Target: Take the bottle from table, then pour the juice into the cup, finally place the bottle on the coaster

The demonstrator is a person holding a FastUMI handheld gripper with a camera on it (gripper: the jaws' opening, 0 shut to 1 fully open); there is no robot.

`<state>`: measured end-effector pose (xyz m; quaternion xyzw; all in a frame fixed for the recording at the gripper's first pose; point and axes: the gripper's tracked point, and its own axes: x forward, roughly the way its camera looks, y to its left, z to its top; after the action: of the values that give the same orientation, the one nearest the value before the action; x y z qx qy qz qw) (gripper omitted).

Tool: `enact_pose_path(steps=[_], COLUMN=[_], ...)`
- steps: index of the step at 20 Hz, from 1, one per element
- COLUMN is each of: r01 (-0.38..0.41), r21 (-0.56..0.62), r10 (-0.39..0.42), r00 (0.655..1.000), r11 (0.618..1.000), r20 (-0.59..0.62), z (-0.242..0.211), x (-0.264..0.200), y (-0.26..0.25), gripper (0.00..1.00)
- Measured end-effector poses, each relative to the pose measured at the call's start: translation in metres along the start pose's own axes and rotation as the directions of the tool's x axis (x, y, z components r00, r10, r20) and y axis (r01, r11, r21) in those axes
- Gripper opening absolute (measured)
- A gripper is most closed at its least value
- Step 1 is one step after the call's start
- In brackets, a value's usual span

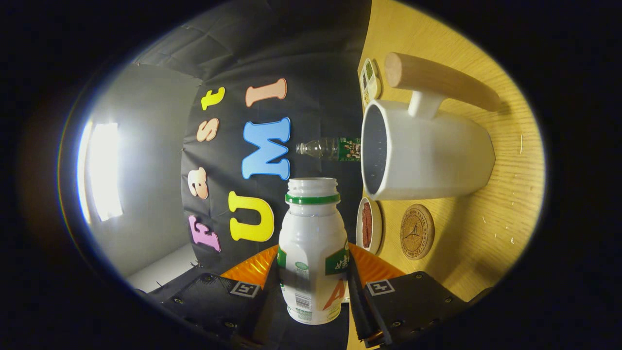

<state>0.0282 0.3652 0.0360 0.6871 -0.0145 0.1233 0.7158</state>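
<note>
Both jaws clamp the uncapped bottle [312,253], clear bottle [330,148] partly hidden behind cup [427,155].

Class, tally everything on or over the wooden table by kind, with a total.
Bottles: 2, white bottle held in the shut gripper, clear bottle
Cup: 1
Coaster: 1
Small dishes: 2
Total: 6

Bright rectangular light panel [103,170] blows out to glare on the grey wall; heavy fisheye bending at edges; white ceramic cup [432,155] shadows the yellow wooden table [505,214].
</note>
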Motion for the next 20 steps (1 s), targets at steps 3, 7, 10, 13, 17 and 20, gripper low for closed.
enact_pose_path(steps=[3,7,10,13,17,20], r01=[-0.005,-0.008,-0.009,-0.009,-0.012,-0.022], r21=[0.017,0.034,0.043,0.07,0.088,0.106], r10=[0.005,0.008,0.009,0.008,0.01,0.019], r00=[1.0,1.0,1.0,1.0,1.0,0.999], r11=[1.0,0.999,0.999,0.997,0.996,0.994], r20=[0.002,0.006,0.008,0.014,0.021,0.027], z=[-0.0001,0.0008,0.0008,0.0018,0.0021,0.0065], x=[0.0009,0.0017,0.0035,0.0029,0.002,0.0024], y=[0.0003,0.0007,0.0004,0.0012,-0.0013,0.0037], gripper=[0.65,0.65,0.65,0.65,0.65,0.65])
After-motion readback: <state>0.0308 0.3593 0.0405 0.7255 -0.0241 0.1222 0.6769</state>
